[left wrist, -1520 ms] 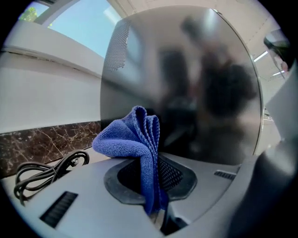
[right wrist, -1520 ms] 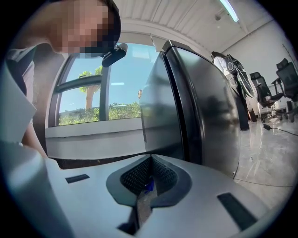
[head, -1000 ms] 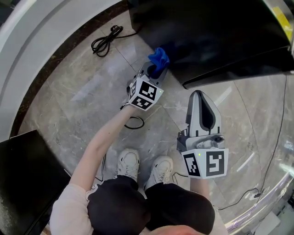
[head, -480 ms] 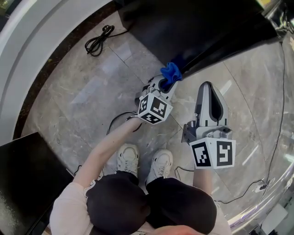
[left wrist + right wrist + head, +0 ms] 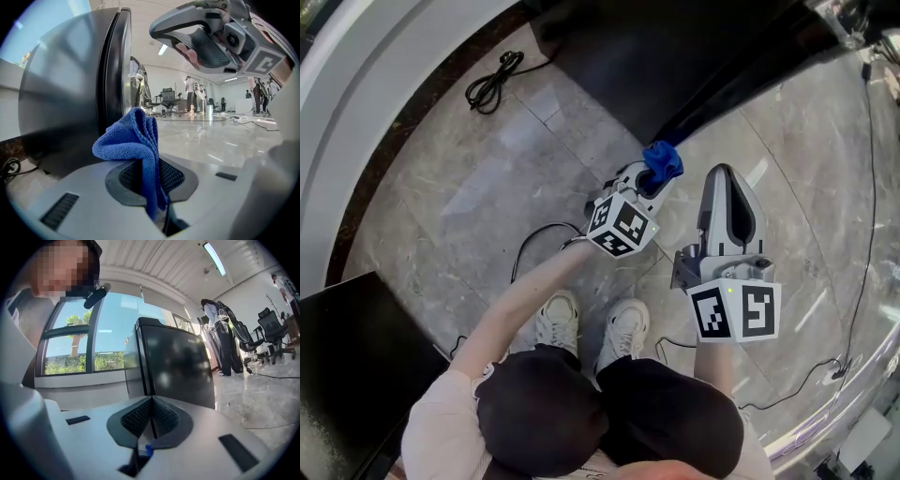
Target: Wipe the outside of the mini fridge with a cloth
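One cloth [image 5: 662, 161] pinched in left gripper [image 5: 648, 180] fingers; right gripper [image 5: 151, 403] fingers together; fridge [image 5: 694, 56] cropped.

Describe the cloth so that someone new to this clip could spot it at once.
Start at the glossy black mini fridge standing on the grey marble floor. By its near corner, the left gripper has its jaws shut on a bunched blue terry cloth. It is the only blue, soft thing there; the right gripper beside it holds nothing.
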The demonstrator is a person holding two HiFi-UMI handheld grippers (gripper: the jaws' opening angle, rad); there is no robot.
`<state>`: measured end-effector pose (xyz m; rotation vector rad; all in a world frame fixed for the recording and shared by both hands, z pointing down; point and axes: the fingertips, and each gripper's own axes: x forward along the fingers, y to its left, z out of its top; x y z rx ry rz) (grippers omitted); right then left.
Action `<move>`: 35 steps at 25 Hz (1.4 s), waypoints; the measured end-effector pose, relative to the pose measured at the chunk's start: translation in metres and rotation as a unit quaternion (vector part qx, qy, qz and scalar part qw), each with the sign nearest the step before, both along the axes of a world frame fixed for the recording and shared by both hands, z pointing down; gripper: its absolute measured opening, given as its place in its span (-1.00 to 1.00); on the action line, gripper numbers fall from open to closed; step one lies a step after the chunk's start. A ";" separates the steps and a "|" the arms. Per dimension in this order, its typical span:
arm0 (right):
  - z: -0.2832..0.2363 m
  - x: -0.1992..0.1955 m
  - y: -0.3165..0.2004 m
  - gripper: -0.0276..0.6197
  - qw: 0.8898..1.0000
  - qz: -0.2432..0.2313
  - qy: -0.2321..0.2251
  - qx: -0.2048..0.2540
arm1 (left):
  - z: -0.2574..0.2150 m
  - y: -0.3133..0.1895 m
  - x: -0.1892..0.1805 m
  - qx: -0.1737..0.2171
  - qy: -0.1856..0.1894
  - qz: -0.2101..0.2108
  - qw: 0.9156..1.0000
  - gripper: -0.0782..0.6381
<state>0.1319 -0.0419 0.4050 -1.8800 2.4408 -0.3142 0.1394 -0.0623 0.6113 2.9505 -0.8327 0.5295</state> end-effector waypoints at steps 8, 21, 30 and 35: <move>-0.006 0.003 0.010 -0.88 1.000 0.000 0.004 0.007 | -0.025 0.018 -0.031 -0.023 0.045 -0.035 0.998 -0.63; -0.006 -0.020 0.010 -0.88 1.000 -0.026 0.001 0.012 | -0.166 -0.015 -0.139 0.053 0.167 -0.183 0.967 -0.63; 0.006 -0.020 0.004 -0.88 1.000 -0.020 -0.001 0.002 | -0.190 -0.010 -0.161 0.070 0.192 -0.209 0.956 -0.63; 0.010 -0.022 0.000 -0.88 1.000 -0.023 0.000 0.001 | -0.192 -0.006 -0.158 0.073 0.196 -0.204 0.956 -0.63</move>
